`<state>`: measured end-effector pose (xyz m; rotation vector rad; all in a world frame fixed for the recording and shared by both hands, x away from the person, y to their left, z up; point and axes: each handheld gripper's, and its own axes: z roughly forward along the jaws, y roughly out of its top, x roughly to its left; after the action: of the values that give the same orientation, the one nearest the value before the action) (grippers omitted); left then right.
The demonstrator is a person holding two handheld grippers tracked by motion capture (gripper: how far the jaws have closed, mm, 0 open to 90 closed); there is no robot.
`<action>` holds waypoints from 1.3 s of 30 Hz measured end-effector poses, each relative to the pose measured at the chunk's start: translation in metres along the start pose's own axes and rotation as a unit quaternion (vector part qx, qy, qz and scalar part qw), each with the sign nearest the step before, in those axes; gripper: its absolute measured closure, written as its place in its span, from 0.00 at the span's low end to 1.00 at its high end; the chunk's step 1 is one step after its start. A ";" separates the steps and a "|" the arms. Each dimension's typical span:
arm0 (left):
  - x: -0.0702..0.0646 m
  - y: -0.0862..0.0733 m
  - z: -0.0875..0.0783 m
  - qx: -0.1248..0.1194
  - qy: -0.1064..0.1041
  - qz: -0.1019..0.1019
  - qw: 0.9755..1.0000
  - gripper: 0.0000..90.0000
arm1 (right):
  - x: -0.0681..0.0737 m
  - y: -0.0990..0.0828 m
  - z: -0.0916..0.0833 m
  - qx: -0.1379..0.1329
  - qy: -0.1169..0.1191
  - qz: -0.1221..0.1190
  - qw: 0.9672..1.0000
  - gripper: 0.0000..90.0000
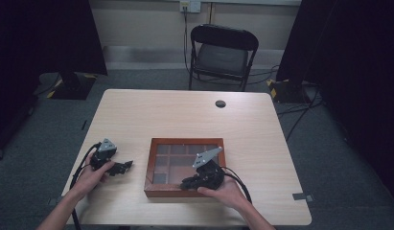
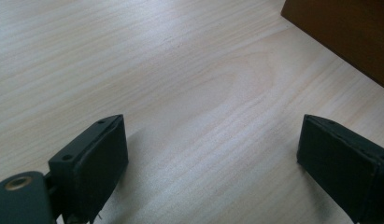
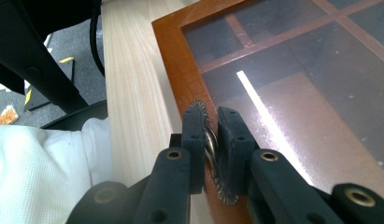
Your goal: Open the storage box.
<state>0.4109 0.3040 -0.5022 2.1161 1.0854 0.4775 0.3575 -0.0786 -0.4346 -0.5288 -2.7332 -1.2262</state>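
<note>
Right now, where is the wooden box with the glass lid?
In the high view the wooden box sits on the table near its front edge, just right of centre. The right gripper rests on its front rim; the left gripper lies beside it.

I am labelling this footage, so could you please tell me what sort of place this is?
Probably a recording room or lab: a pale wooden table on grey carpet, dark curtains at both sides, a folding chair by a wall socket.
</note>
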 end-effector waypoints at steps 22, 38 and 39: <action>0.000 0.000 0.000 0.001 -0.002 0.001 1.000 0.09 | 0.003 0.010 -0.005 -0.006 0.005 0.002 1.000 0.91; 0.001 0.000 0.000 0.001 -0.003 0.002 1.000 0.09 | 0.004 0.020 -0.019 -0.028 0.001 0.002 1.000 0.91; 0.001 0.000 0.000 0.001 -0.003 0.001 1.000 0.09 | 0.004 0.020 -0.020 -0.030 0.001 0.001 1.000 0.91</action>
<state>0.4115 0.3043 -0.5021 2.1202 1.0801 0.4710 0.3596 -0.0794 -0.4061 -0.5354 -2.7008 -1.3100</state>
